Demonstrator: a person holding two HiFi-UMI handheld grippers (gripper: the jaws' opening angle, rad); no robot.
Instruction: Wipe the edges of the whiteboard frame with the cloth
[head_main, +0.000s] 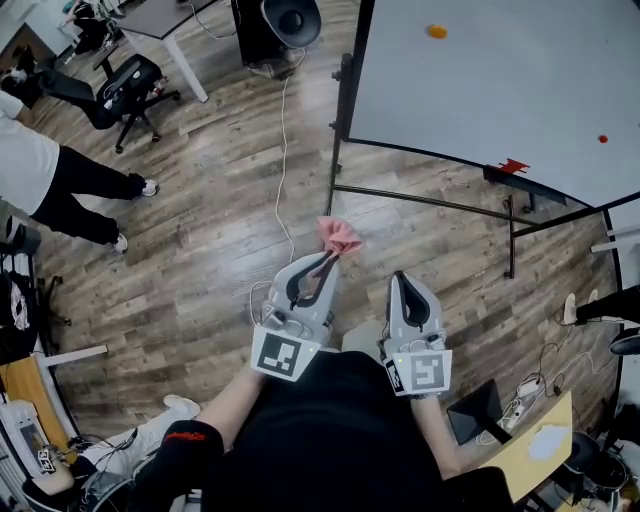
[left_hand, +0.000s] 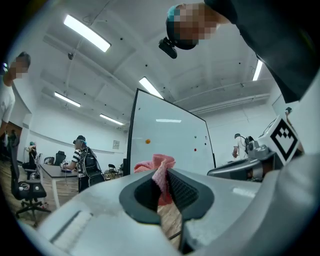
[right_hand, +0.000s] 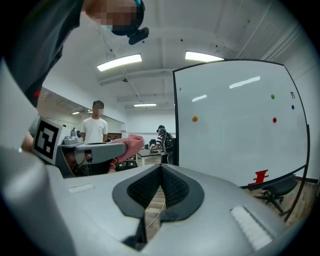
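Bright ceiling strip lights (left_hand: 86, 32); sharp pictures, strong fisheye bending at edges.

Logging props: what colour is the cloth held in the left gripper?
Pink. The cloth shows best in the left gripper view.

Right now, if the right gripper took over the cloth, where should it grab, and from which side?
Probably the bunched end of the cloth that sticks out past the tips of the left gripper: it is the only free part, the rest is pinched in its jaws. The right gripper, shut and empty beside it, would open and come in from the right.
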